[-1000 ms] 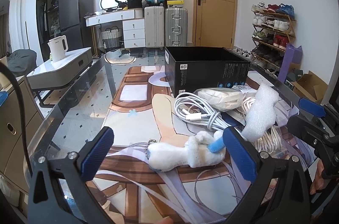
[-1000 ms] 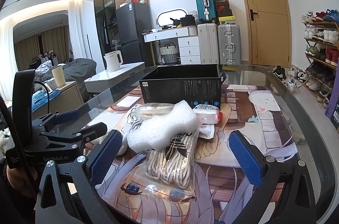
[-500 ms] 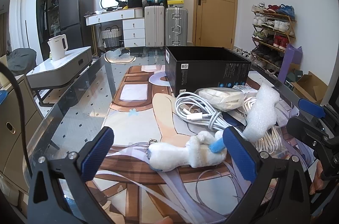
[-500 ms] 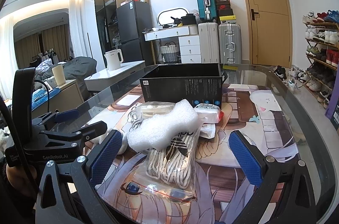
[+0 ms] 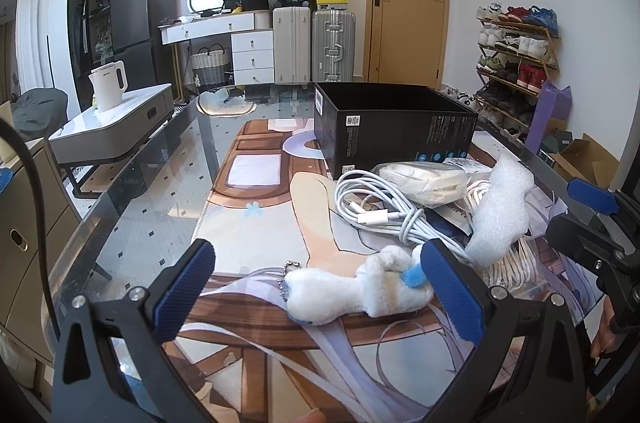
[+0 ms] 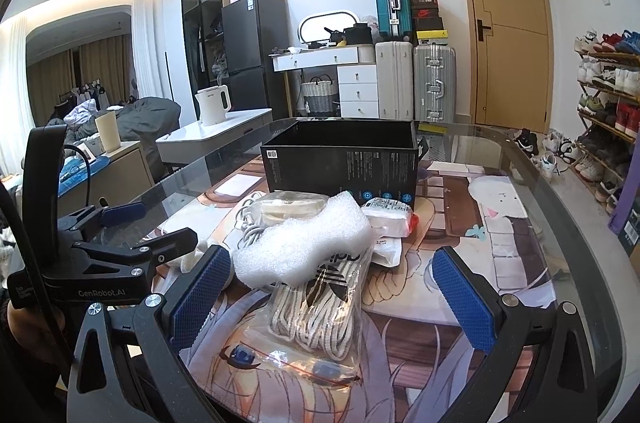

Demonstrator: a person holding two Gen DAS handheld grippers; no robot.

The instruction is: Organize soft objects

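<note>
Looking forward from the left wrist, the left gripper [image 5: 316,287] stands with its blue pads wide apart and nothing between them. A white plush toy [image 5: 356,293] lies on the printed desk mat [image 5: 256,223] at lower centre, just inside the right-hand pad. It looks light and squashy, so a grip across its narrow middle should hold; the bead chain [image 5: 289,273] at its left end is too slack to pull on. A coiled white cable [image 5: 376,211] and a white foam sheet [image 5: 500,211] lie beyond at right centre, in front of the open black box [image 5: 394,131]. Bare mat at left and centre leaves room to swing.

From the right wrist, the right gripper [image 6: 332,299] is likewise spread and empty. The foam sheet [image 6: 302,243] rests on a bagged bundle of laces [image 6: 320,307] at centre; both look light, the bag's plastic probably slippery. The box [image 6: 340,167] stands directly behind, its top open. The glass table [image 6: 560,191] edge curves close along the right.
</note>
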